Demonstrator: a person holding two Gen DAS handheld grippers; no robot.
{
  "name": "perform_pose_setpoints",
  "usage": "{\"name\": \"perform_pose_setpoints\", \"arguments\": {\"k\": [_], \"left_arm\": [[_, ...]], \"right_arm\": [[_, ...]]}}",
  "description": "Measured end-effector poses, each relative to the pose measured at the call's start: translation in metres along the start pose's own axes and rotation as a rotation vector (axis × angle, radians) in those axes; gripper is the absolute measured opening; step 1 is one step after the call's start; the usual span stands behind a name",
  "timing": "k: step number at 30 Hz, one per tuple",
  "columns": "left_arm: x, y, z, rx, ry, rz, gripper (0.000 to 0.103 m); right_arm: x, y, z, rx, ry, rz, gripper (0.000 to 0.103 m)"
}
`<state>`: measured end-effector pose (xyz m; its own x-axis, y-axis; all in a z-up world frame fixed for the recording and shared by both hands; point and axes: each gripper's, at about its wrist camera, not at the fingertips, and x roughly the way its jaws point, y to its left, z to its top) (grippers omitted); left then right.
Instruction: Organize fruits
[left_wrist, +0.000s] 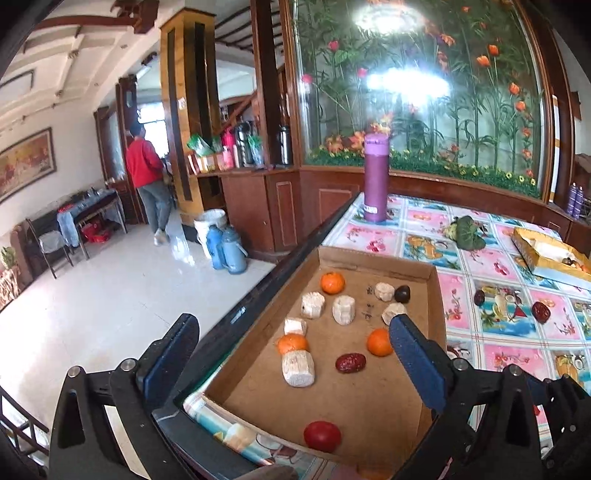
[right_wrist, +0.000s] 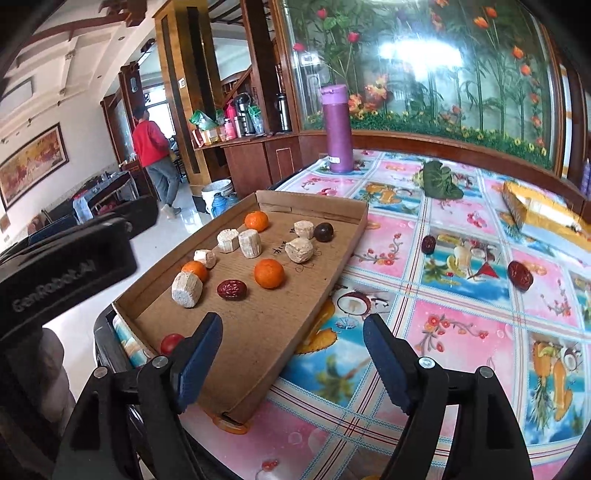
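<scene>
White tiled floor (left_wrist: 110, 295); wooden pillar (left_wrist: 186, 110); flower-painted glass panel (left_wrist: 424, 92) glaring with light.

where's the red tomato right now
The red tomato sits inside the cardboard tray at its near corner, closest to the grippers, apart from the other fruit; in the right wrist view it peeks out beside the right gripper's left finger.

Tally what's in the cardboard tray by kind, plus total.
In the cardboard tray:
Oranges: 3
Pale cut chunks: 6
Red dates: 1
Dark round fruit: 1
Red tomato: 1
Total: 12
</scene>
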<state>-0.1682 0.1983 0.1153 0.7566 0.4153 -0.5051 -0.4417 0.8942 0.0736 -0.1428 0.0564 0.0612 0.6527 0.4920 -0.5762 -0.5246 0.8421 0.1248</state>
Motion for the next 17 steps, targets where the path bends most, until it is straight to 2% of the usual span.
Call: {"name": "perform_pose_setpoints", "arguments": {"k": [3, 6, 11, 17], "left_arm": [[0.007, 0.006, -0.002, -0.023, 0.042, -0.017, 0.103], [0.011, 0.01, -0.004, -0.022, 0.052, 0.006, 0.103], [0.016, 0.011, 0.002, -0.005, 0.054, -0.005, 0.103], [0.023, 0.0, 0.015, -0.019, 0.102, -0.077, 0.103]], "right_arm": [[-0.002, 0.008, 0.0, -0.042, -0.015, -0.021, 0.087], [0.0, 0.014, -0.001, -0.068, -0.013, -0.037, 0.088], [0.003, 0.018, -0.004, -0.097, 0.002, -0.021, 0.088], [-0.002, -0.008, 0.003, -0.01, 0.0, -0.046, 0.088]]}}
